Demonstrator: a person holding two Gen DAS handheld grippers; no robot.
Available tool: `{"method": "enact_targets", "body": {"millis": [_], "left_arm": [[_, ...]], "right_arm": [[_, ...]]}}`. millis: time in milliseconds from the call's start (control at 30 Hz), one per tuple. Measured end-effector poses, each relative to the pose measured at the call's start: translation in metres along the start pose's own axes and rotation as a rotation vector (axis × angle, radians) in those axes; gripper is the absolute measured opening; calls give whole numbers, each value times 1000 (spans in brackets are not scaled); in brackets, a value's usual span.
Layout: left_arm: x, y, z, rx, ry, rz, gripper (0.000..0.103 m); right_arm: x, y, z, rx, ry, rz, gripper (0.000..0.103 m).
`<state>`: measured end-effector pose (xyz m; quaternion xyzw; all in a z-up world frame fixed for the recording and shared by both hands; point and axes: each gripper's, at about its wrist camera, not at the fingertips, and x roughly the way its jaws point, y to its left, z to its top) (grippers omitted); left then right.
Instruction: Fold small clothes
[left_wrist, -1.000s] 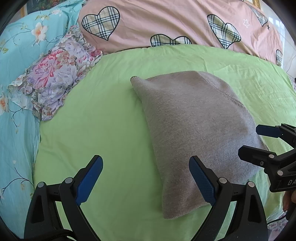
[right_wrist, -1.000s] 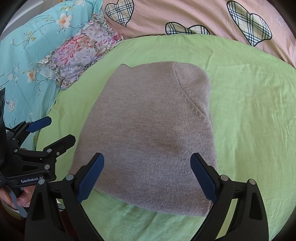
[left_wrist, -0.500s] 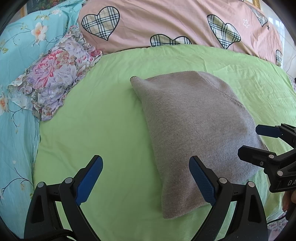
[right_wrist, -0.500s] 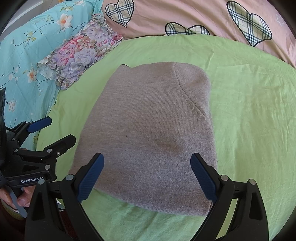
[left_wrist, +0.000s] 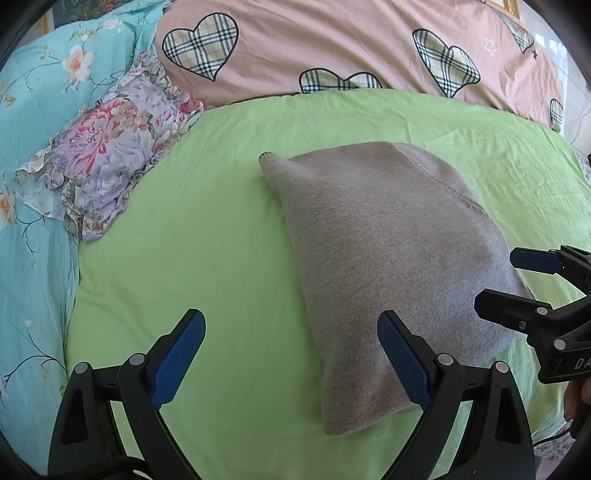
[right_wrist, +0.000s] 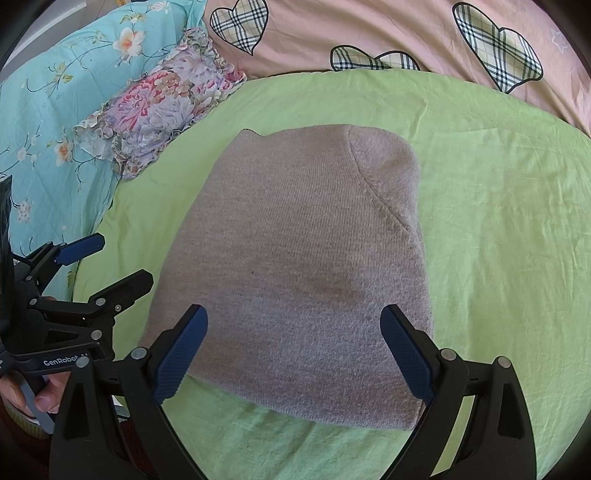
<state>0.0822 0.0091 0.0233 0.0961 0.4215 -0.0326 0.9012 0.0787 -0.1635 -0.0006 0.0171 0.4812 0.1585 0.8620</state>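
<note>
A grey knitted garment (left_wrist: 391, 266) (right_wrist: 306, 266) lies folded flat in a rough rectangle on the green sheet (left_wrist: 207, 266) (right_wrist: 498, 229). My left gripper (left_wrist: 291, 354) hovers open at the garment's near left corner, its right pad over the cloth edge, nothing held. My right gripper (right_wrist: 293, 350) is open above the garment's near edge, empty. Each gripper shows in the other's view: the right one (left_wrist: 517, 280) at the garment's right side, the left one (right_wrist: 107, 262) at its left side, both open.
A folded floral cloth (left_wrist: 107, 173) (right_wrist: 162, 110) rests at the far left on a turquoise flowered cover (left_wrist: 33, 122). A pink quilt with checked hearts (left_wrist: 332, 48) (right_wrist: 406, 33) runs along the back. A hand (right_wrist: 33, 391) grips the left tool.
</note>
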Motion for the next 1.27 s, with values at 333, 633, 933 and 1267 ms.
{"method": "enact_targets", "body": {"millis": [333,633,933,1267], "left_arm": [[-1,-1,0,-2,0,2,95],[-2,-1,4,1,-3,-11,95],[0,-2,7,9,-9,-16,95],[4,3,12,3,-12,-13,95]], "right_arm": [[-1,0,0,1,-3,0,95],[-4,3,3,10,-12,-5,95],[-1,-7,5,18,-11,-9,95],[-1,-12,7,26,-24,-13,95]]}}
